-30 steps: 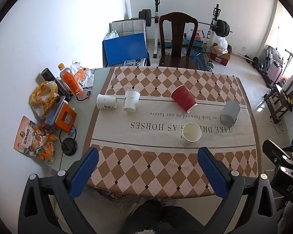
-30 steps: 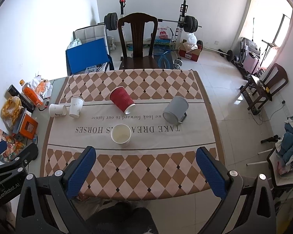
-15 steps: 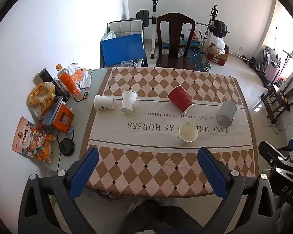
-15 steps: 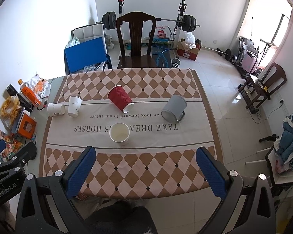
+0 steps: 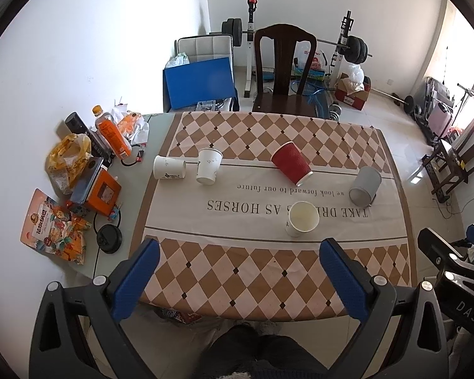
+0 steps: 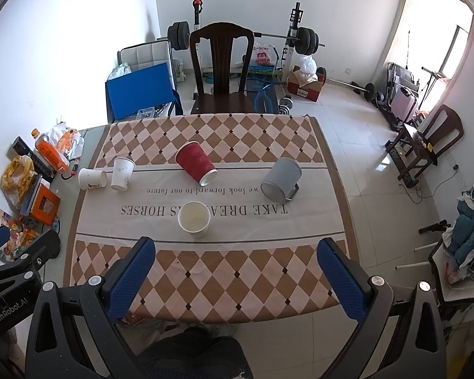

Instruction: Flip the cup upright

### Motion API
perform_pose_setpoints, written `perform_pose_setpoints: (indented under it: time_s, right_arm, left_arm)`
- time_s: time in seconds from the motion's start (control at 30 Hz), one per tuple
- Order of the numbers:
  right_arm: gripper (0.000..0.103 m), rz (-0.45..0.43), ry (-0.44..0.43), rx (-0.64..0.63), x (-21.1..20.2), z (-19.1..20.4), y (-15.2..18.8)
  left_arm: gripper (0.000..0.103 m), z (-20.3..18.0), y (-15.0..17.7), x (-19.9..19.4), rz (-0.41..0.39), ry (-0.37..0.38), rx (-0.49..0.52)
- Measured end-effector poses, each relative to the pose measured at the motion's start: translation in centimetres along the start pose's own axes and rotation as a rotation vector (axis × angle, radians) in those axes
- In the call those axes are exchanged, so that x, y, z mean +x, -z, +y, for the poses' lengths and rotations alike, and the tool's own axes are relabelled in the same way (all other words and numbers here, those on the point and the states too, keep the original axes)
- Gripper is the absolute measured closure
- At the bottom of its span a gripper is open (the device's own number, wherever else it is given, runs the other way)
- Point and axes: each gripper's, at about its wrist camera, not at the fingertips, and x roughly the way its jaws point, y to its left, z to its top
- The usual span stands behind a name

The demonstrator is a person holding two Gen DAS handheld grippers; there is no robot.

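Note:
Several cups are on the checked tablecloth (image 5: pixel 237 271). A red ribbed cup (image 5: pixel 292 163) (image 6: pixel 195 163) lies on its side mid-table. A grey mug (image 5: pixel 365 185) (image 6: pixel 281 179) lies on its side at the right. A white paper cup (image 5: pixel 169 167) (image 6: pixel 92 178) lies on its side at the left, beside a second white cup (image 5: pixel 208 170) (image 6: pixel 122 174) that stands mouth down, tilted. A cream cup (image 5: pixel 303 218) (image 6: pixel 194 219) stands upright near the front. My left gripper (image 5: pixel 237 274) and right gripper (image 6: pixel 235 271) are both open and empty, held high above the table's near edge.
Snack bags, an orange bottle (image 5: pixel 110 132), an orange box (image 5: pixel 102 192) and a black lid (image 5: pixel 109 238) crowd the table's left strip. A dark wooden chair (image 5: pixel 284 72) stands at the far side. Gym weights and a blue board are behind. The floor drops off right of the table.
Both grippers have drawn back and up a little, so the table and cups look slightly smaller and farther. No cup has moved. Both grippers stay open.

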Motion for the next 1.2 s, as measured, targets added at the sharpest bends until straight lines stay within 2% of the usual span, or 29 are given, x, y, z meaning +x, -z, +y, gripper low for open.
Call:
perform_pose_setpoints:
  time_s: [1.2]
  right_arm:
    - [0.0, -0.003, -0.013, -0.02, -1.4, 0.6, -1.0]
  left_arm:
    - [0.0, 0.5, -0.4, -1.5, -0.001, 0.005, -0.021]
